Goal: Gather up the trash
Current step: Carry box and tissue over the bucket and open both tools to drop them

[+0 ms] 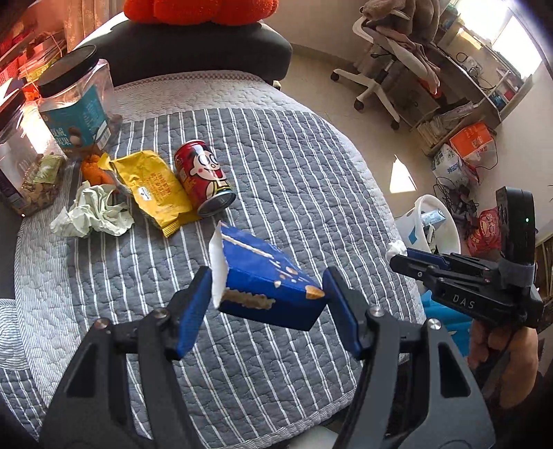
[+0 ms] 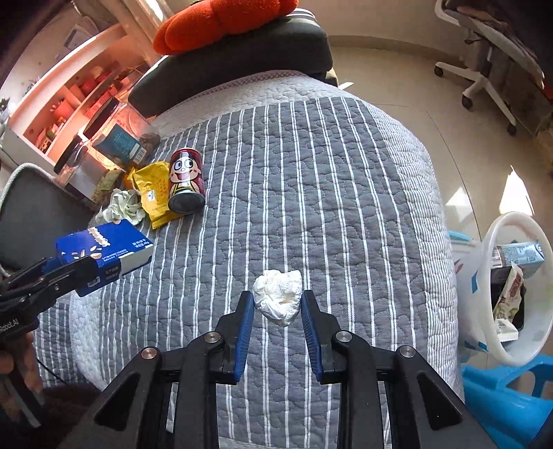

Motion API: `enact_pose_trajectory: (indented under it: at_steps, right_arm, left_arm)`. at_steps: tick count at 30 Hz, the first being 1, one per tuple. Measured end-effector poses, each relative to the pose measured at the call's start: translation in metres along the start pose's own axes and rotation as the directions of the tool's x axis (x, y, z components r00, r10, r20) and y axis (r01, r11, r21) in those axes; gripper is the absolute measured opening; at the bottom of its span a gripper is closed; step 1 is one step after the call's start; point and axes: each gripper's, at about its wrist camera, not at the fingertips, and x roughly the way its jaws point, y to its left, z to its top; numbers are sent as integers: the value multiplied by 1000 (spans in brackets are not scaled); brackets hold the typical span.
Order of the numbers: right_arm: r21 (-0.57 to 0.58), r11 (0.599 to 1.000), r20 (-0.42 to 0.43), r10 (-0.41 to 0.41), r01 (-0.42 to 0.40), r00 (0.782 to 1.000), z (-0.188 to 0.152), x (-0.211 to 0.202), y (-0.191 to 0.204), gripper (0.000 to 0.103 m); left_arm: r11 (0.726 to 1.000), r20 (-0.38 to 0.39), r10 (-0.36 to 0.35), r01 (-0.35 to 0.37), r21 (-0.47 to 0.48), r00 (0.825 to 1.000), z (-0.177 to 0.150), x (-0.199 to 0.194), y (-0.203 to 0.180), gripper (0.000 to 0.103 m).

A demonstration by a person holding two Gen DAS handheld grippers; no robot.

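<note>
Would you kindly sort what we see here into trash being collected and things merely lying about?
Job in hand:
blue carton in the left gripper
white tissue wad in the right gripper
red can
yellow wrapper
crumpled paper
white bin

Lying about:
clear jar
orange cushion
office chair
striped quilt

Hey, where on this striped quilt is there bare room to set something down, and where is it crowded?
Free: the wide middle and right of the striped quilt, between the red can and the edge toward the white bin. Crowded: the far-left corner, where can, yellow wrapper, crumpled paper and jars cluster.
</note>
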Motion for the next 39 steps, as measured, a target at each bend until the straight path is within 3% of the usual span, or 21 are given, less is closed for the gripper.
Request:
enact_pose_trajectory:
  at_steps: [11,24,34,36,38,39]
  right_arm:
    - [224,973,71,-67,49,995,-32,-64,-129,29]
    - [470,878,107,-160,92,981,-84,-116,-256,29]
    - [530,844,107,-161,80,981,-93,-120,-288,29]
    - [533,843,106,-158,78,982,-92,-118,-288,29]
    - [532,843,105,-155,76,982,-90,-116,-288,29]
    - [531,844,105,-153,75,983,-89,-115,-287,29]
  left_arm:
    - [983,-48,-105,111,143,993,5,43,-97,66]
    - [921,-104,-257,276,275,961,26,83,-224,66]
    - [900,-143,-300,329,285,943,38,127,-273,67]
    - [907,-133,-289,316,279,948,39,131,-272,71]
    - [918,-128,-262,288,273,957,40,132,-270,87]
    - [921,-122,-253,277,274,960,39,130,-268,89]
